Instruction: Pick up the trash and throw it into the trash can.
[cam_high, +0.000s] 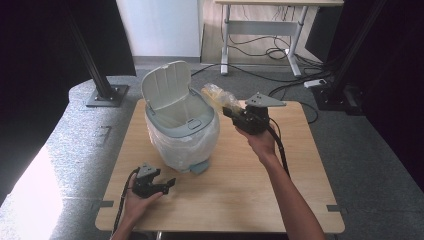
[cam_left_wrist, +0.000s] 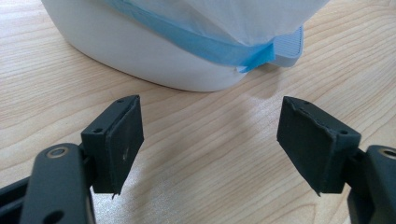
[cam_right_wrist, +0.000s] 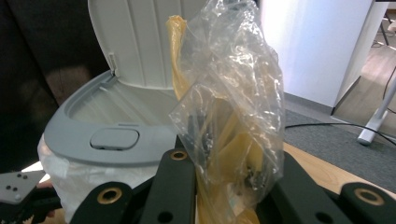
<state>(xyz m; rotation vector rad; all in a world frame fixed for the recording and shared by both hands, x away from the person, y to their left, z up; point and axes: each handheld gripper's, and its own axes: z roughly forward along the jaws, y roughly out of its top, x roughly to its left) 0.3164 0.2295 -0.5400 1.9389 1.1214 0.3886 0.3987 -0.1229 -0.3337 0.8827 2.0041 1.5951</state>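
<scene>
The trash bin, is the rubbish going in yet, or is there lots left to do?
Partly done. The trash bin already stands on the table with its lid flipped up and a liner inside. In hand: the right gripper is shut on a crumpled plastic bag, held beside the bin's opening, not over it. The left gripper rests open in front of the bin. Left: drop the bag in, perhaps close the lid.

Bin (cam_left_wrist: 154, 60): top cut off by the frame in the left gripper view. Beside bin, plastic bag (cam_right_wrist: 233, 116) hides right gripper's pads; bag's yellow contents unidentifiable.
</scene>
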